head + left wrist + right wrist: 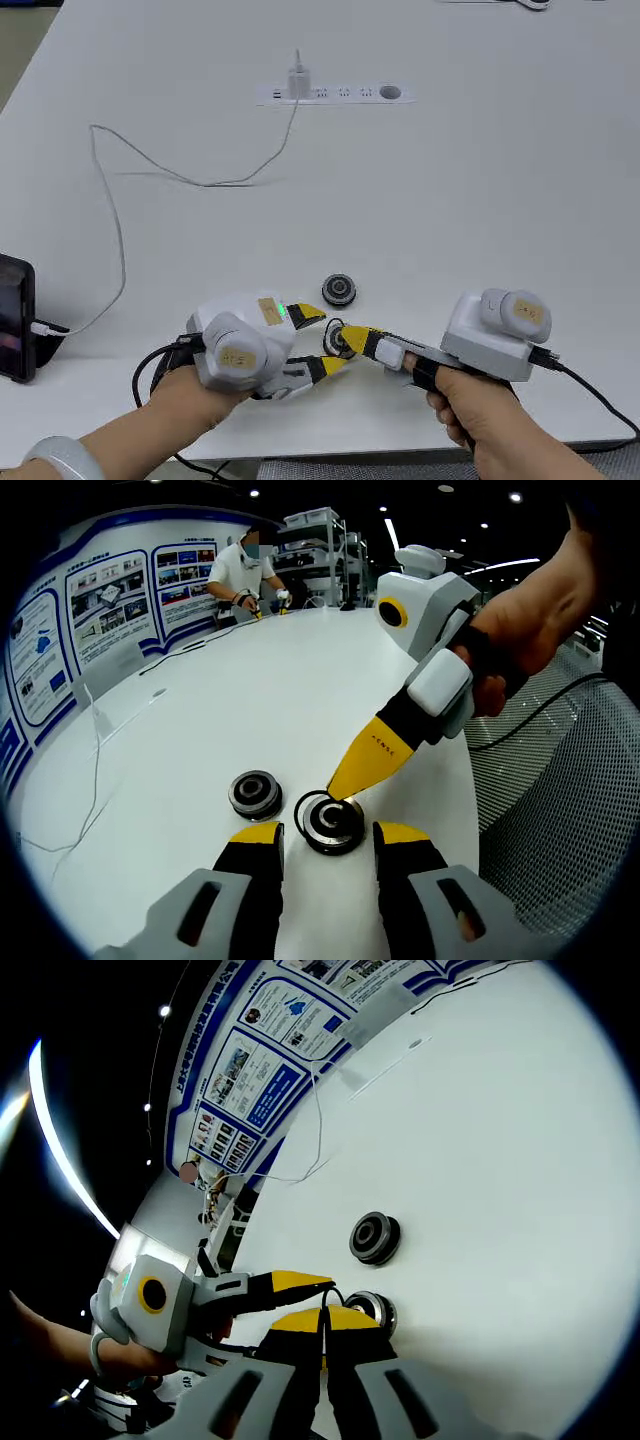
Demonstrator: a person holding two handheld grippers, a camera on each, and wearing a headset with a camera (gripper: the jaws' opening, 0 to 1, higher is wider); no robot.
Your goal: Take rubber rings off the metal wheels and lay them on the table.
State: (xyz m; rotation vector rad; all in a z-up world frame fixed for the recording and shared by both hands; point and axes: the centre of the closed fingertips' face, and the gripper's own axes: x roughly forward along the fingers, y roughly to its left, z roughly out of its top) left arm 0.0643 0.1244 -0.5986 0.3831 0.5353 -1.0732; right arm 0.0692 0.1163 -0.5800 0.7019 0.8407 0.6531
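The left gripper (328,832) is spread open, its yellow-tipped jaws standing either side of the near metal wheel (338,825), with a sliver of white table (200,730) between each jaw and the wheel. The right gripper (342,783) reaches over this wheel from the right. Its jaws are pinched together on the black rubber ring (299,809), which stands partly lifted off the wheel's left rim as a loose loop. Just beyond the near wheel a second metal wheel (339,290) lies flat, apart from both grippers. Well left of the near wheel, a dark phone (14,318) is plugged into a white cable (112,215) that runs far beyond the wheel to a power strip (335,94).
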